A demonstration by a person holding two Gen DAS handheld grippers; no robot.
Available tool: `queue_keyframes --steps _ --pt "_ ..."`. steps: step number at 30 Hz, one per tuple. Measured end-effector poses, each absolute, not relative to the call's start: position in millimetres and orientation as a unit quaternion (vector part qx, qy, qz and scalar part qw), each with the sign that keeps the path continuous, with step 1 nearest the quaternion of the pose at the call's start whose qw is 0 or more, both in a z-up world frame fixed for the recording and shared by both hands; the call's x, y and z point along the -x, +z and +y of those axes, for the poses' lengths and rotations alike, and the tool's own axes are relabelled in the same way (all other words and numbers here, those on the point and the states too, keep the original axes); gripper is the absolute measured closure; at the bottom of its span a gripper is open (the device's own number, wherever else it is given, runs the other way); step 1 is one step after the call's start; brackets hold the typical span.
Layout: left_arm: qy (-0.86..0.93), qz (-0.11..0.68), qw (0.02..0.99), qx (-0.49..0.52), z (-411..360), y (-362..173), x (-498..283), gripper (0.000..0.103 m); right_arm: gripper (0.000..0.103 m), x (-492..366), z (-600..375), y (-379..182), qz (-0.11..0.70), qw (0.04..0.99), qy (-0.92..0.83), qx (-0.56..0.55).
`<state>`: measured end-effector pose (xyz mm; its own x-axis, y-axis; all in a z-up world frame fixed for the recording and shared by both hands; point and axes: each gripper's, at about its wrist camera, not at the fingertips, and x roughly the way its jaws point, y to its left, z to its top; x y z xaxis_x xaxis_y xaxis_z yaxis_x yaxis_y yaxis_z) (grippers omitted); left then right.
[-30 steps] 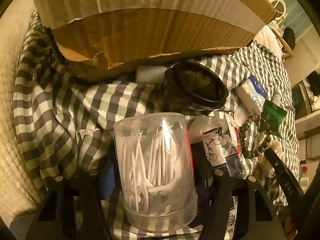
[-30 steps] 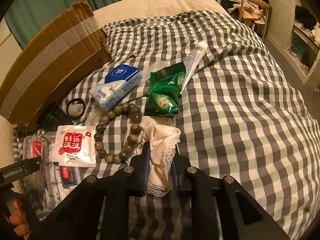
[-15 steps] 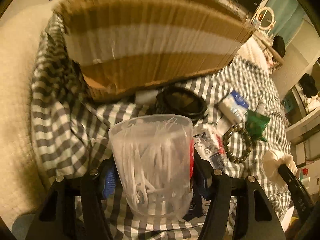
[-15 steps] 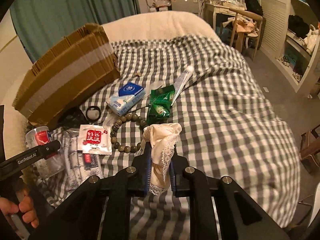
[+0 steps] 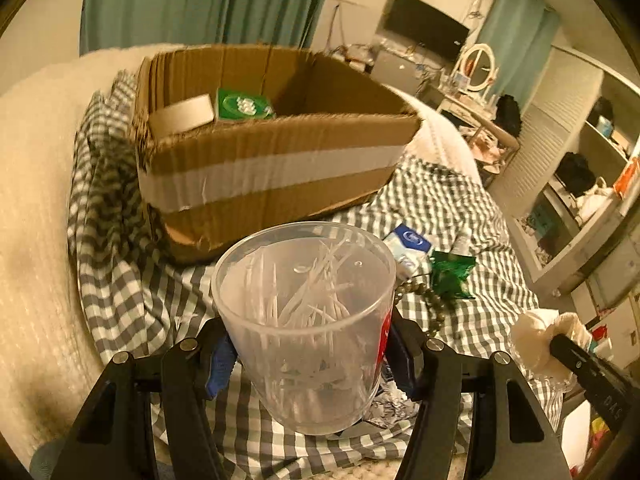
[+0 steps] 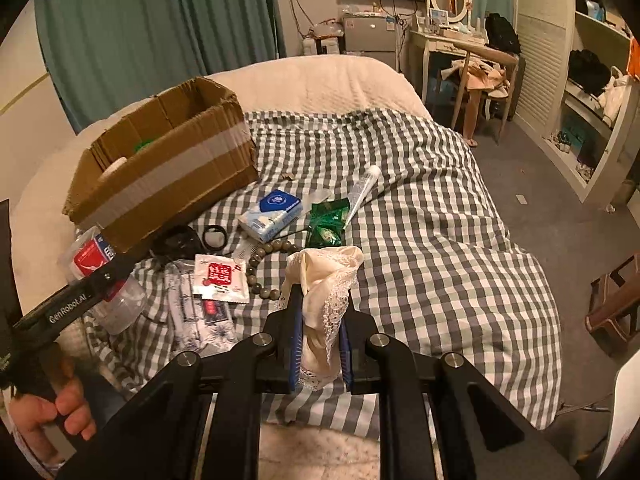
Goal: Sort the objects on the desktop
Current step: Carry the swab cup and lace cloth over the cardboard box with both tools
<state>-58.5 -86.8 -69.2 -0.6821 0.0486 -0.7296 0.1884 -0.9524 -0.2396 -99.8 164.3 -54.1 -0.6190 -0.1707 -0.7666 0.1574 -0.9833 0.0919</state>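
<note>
- my left gripper (image 5: 308, 344) is clamped round a clear plastic cup (image 5: 306, 320) of white picks, lower centre of the left wrist view; the cup stands upright between the blue pads, lifted clear of the checked bedspread (image 5: 440, 208)
- my right gripper (image 6: 320, 344) has its fingers pinched narrow on a cream lace cloth (image 6: 324, 284), centre-bottom of the right wrist view; the cloth bunches above the fingertips and hangs free of the bed
- cardboard box (image 5: 272, 152) sits open in the upper centre of the left view, just beyond the cup; a green pack (image 5: 242, 106) and a roll of tape (image 5: 182, 118) already lie inside at the box's left end
- step in hand, my judgement: carry phase, both items picked up and heading for the box; neither is over the opening yet
- next move calls for: bring the cup up over the near taped wall, lower it into the bare right part of the box and then spread the fingers; keep it upright, since I can't tell whether it has a lid
- then the cloth follows from the right; it's limp, so drop it low
- left on the bed, mid-left of the right view: tissue pack (image 6: 272, 210), green sachets (image 6: 328, 220), bead bracelet (image 6: 266, 264), white tube (image 6: 362, 192), red-and-white packet (image 6: 218, 278)
</note>
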Motion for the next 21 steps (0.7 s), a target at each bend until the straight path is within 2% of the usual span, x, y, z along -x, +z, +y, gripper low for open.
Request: queue_keyframes --steps 5,9,17,21 --pt "-0.909 0.13 0.017 -0.396 -77 -59 56 0.038 0.088 91 155 -41 0.005 0.096 -0.904 -0.416" --pt "-0.923 0.105 0.056 -0.365 -72 -52 46 0.038 0.089 89 142 -33 0.012 0.105 -0.907 -0.408" --pt "-0.909 0.141 0.045 -0.39 -90 -43 58 0.038 0.089 94 106 -5 0.026 0.141 -0.913 -0.382" --pt "-0.912 0.109 0.076 -0.389 -91 -29 66 0.038 0.089 100 90 6 0.03 0.16 -0.914 -0.372"
